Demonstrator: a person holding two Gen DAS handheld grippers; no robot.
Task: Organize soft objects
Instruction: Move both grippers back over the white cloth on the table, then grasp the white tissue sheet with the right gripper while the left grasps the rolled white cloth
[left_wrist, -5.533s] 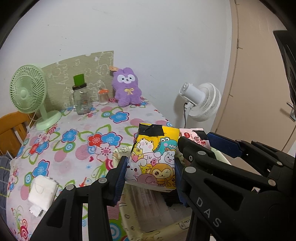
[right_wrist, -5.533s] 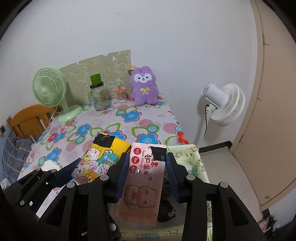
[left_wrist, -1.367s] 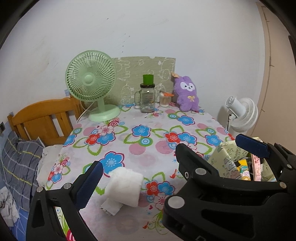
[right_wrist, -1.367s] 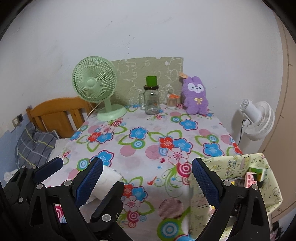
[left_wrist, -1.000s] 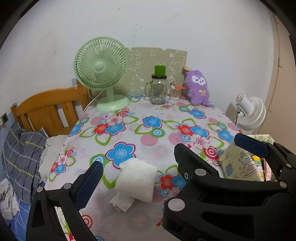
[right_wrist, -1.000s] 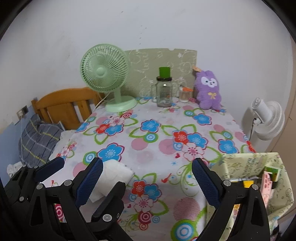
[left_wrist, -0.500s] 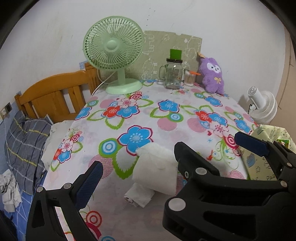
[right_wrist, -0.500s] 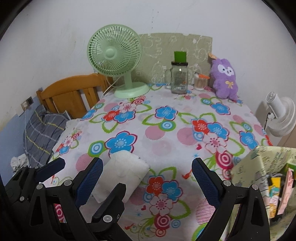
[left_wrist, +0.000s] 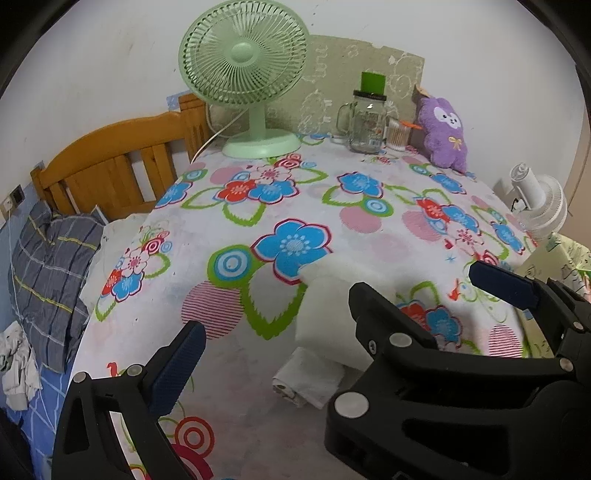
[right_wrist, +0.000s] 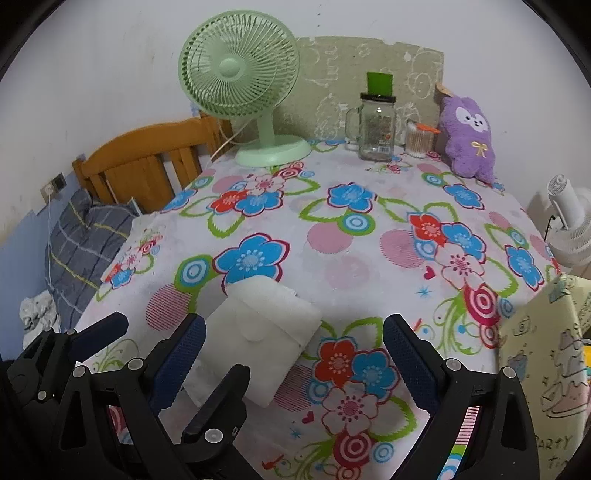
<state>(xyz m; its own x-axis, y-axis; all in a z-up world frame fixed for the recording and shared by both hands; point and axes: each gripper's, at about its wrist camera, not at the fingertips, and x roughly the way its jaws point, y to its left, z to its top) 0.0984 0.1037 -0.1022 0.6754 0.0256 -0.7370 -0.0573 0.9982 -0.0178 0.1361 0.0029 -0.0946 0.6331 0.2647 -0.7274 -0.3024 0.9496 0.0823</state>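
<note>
A white soft pack of tissues (left_wrist: 328, 317) (right_wrist: 269, 321) lies on the flowered tablecloth near the front edge. My left gripper (left_wrist: 273, 332) is open, its fingers either side of the pack and just short of it. My right gripper (right_wrist: 295, 347) is open and empty, with the pack just ahead between its left finger and the middle. A purple plush toy (left_wrist: 445, 133) (right_wrist: 471, 136) stands at the back right of the table. A pale yellow fabric bin (right_wrist: 546, 354) (left_wrist: 554, 258) stands off the table's right edge.
A green desk fan (left_wrist: 245, 66) (right_wrist: 240, 74), a glass jar mug with a green lid (right_wrist: 376, 122) and a cotton swab pot (right_wrist: 417, 138) stand at the back. A wooden bed headboard (left_wrist: 110, 173) is at left. A white floor fan (right_wrist: 569, 225) stands at right.
Both grippers let go of the snack packs, which now sit in the bin, then swung left and down towards the tissue pack. Both now stand open.
</note>
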